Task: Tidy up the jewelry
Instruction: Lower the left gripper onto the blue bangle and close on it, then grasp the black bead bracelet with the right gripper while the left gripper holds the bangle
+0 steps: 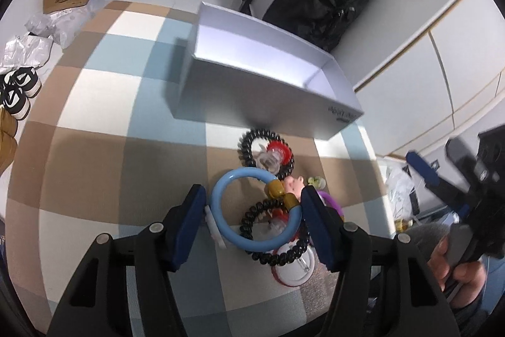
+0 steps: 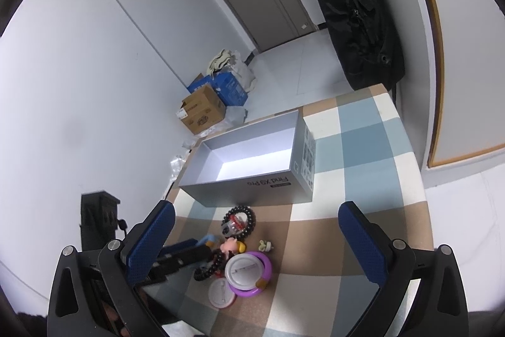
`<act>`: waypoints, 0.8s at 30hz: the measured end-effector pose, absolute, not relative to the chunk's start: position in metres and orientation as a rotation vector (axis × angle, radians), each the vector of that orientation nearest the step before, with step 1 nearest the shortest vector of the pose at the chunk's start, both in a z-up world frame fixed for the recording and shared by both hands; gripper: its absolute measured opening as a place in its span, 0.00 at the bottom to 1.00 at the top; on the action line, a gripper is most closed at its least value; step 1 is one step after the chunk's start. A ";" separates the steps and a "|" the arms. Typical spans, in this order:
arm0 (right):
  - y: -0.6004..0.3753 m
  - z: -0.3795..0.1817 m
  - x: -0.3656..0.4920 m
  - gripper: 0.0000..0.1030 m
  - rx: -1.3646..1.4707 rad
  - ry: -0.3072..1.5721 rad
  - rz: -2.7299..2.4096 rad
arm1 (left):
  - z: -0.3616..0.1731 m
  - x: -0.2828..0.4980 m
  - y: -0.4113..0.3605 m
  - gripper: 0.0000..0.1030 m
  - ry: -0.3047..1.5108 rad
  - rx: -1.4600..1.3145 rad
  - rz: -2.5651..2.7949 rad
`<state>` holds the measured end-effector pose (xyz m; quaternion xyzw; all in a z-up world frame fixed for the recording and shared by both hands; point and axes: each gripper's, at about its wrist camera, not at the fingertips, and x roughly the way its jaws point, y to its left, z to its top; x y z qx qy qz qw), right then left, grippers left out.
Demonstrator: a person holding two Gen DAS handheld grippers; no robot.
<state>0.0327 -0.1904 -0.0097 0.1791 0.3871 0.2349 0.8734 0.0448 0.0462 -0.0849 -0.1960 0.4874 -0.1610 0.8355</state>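
- the light blue plastic bangle with gold beads [image 1: 252, 212] lies on the checked worktop [image 1: 104, 128] between the blue fingers [image 1: 189, 225] of the left gripper [image 1: 252, 226], which are clamped on its sides.
- it rests over a black coiled hair tie [image 1: 277, 255], part of a small heap.
- the open grey cardboard box [image 1: 268, 103] stands just beyond.
- the right gripper [image 2: 263, 245] hovers over the heap, fingers [image 2: 363, 245] wide apart, holding nothing.
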 end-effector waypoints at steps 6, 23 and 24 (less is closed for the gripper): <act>-0.184 -0.021 0.031 1.00 0.348 0.872 0.491 | -0.073 0.040 0.059 0.56 0.982 -0.482 -0.328; -0.114 -0.045 0.002 0.69 0.077 0.973 0.692 | -0.052 0.035 0.081 0.56 0.869 -0.550 -0.296; -0.109 -0.046 0.001 0.66 0.079 0.977 0.720 | -0.051 0.034 0.084 0.56 0.866 -0.555 -0.295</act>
